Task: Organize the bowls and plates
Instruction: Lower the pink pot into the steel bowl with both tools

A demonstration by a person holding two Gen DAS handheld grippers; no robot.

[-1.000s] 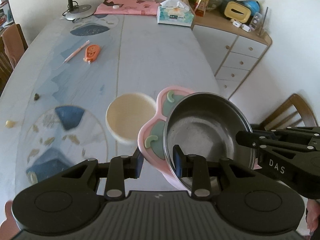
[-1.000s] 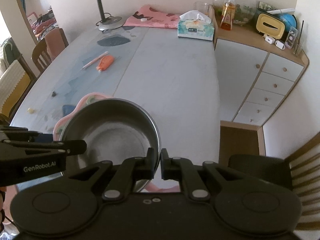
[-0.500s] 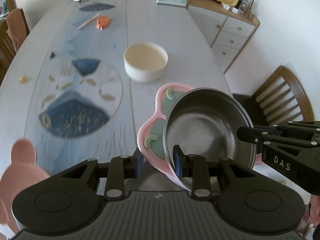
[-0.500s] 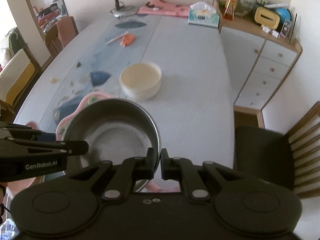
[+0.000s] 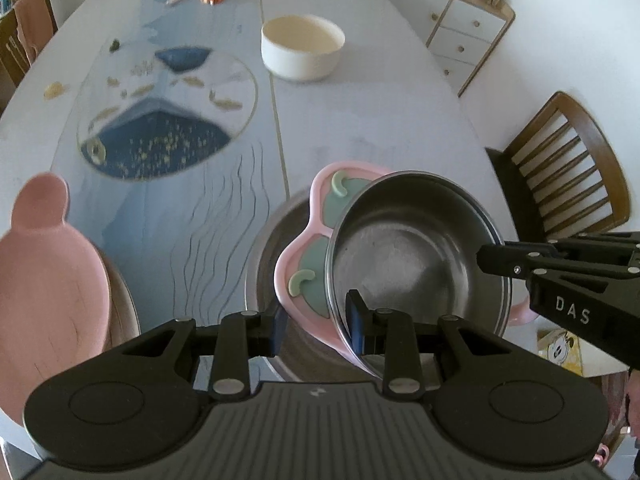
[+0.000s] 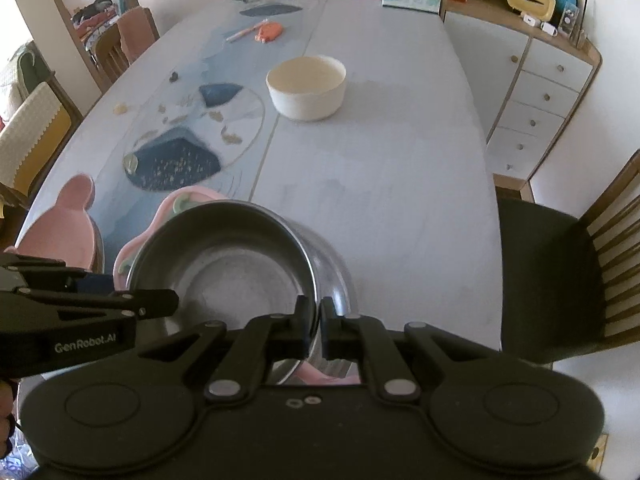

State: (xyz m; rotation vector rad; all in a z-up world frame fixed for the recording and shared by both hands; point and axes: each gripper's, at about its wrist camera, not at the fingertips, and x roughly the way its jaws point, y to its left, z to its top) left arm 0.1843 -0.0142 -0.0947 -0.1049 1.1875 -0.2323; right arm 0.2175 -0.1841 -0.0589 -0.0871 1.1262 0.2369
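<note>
1. Pale blue, with a painted round motif, the long worktop [image 6: 400, 168] fills both views; a cabinet of drawers [image 6: 540, 92] stands along its right side and a wooden chair [image 5: 568, 184] sits at the near right corner.
2. Change since a second ago: both grippers have carried their load back along the worktop and slightly lower. The cream bowl [image 5: 303, 53], formerly just beside the load, now lies well apart, far up the worktop.
3. A second steel bowl [image 5: 266, 264] has come into view directly beneath the load, and a pink eared plate [image 5: 44, 280] at the near left.
4. Left gripper [image 5: 316, 322]: fingers clamp the pink divided plate [image 5: 298, 260] together with the rim of the steel bowl [image 5: 412, 248] resting in it.
5. Right gripper [image 6: 315, 326]: fingers closed on the same bowl's rim.
6. Judgement: the load appears aligned for nesting onto the lower bowl.
7. Clearance: the middle worktop is open; the near edge and the chair lie close on the right.
</note>
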